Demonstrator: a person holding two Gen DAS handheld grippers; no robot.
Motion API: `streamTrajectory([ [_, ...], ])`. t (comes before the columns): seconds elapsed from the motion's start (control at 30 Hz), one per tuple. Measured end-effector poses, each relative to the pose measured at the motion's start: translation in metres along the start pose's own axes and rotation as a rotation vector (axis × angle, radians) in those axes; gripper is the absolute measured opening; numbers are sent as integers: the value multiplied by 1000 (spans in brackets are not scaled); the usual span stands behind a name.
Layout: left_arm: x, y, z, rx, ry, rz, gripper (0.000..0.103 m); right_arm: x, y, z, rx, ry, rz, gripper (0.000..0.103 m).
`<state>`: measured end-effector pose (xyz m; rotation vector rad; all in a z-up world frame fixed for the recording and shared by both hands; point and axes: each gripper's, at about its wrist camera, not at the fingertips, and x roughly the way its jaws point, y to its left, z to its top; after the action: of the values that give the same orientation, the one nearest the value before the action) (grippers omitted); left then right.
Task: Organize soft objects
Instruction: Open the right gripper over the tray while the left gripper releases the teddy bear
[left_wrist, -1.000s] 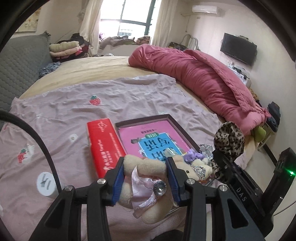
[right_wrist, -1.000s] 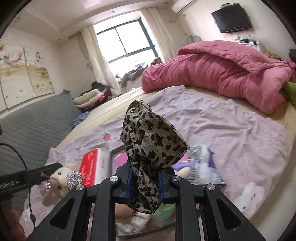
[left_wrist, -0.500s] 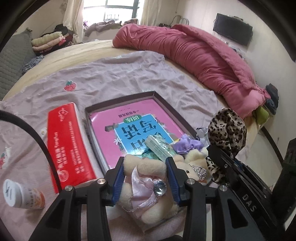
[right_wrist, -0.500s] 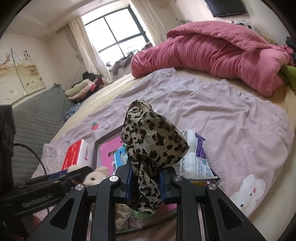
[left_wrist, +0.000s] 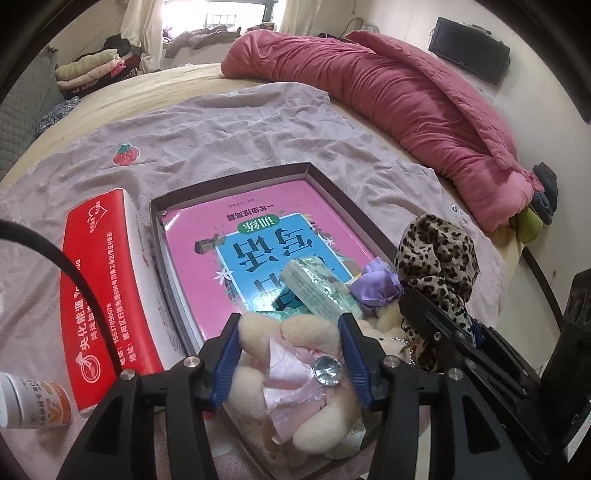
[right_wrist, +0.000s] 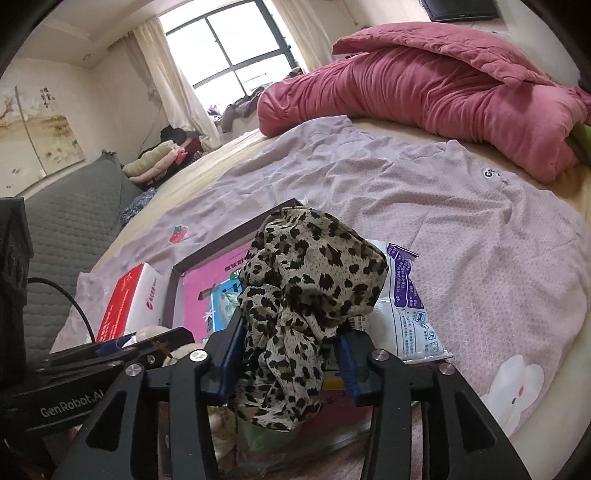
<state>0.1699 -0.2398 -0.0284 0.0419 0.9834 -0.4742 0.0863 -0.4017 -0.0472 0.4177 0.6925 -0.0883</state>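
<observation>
A shallow dark-brown cardboard box (left_wrist: 236, 177) lies on the lilac sheet (left_wrist: 229, 125) of the bed. A pink-and-blue workbook (left_wrist: 258, 236) covers its floor. On the book, toward the box's 4 o'clock corner, rest a pale green foil-wrapped packet (left_wrist: 317, 284) and a crumpled violet cloth scrap (left_wrist: 376, 286). At the box's 6 o'clock end sits a cream plush bear with a pink satin ribbon and a clear gem (left_wrist: 295, 373), between the blue pads of the left gripper (left_wrist: 290, 321). Its jaws are opening, and I cannot tell whether the pads still press the bear.

At 3 o'clock of the bear, the right gripper (right_wrist: 288, 321) is over the box's near right part with a leopard-print fabric scarf (right_wrist: 310, 288) bunched between its fingers. These jaws are opening too; the pads stand clear of the cloth, which drapes loose over the gap.

Outside the box, a red-and-white carton (left_wrist: 107, 284) lies along its 9 o'clock wall, just beside it. A small white bottle with an orange label (left_wrist: 33, 404) lies at 7 o'clock. A white-and-purple plastic pouch (right_wrist: 402, 306) lies at the box's 3 o'clock side. A rose quilt (left_wrist: 406, 107) is heaped at 1 o'clock, well apart
</observation>
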Motion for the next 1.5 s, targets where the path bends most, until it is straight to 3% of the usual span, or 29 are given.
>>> streamTrajectory([
  [0.2, -2, 9, 4, -37, -5, -26, 54, -4, 4, 2, -26, -38, -8, 65],
  [0.37, -7, 21, 10, -74, -15, -55, 56, 1, 10, 4, -47, -27, -3, 72],
  [0.93, 1, 18, 8, -40, 30, -60, 65, -28, -5, -6, 22, -79, -50, 76],
  [1.03, -3, 15, 10, -24, 13, -74, 70, -31, -5, -7, 25, -88, -60, 76],
  [1.5, -30, 24, 13, -66, -66, -109, 71, -51, -5, -4, 31, -164, -61, 77],
])
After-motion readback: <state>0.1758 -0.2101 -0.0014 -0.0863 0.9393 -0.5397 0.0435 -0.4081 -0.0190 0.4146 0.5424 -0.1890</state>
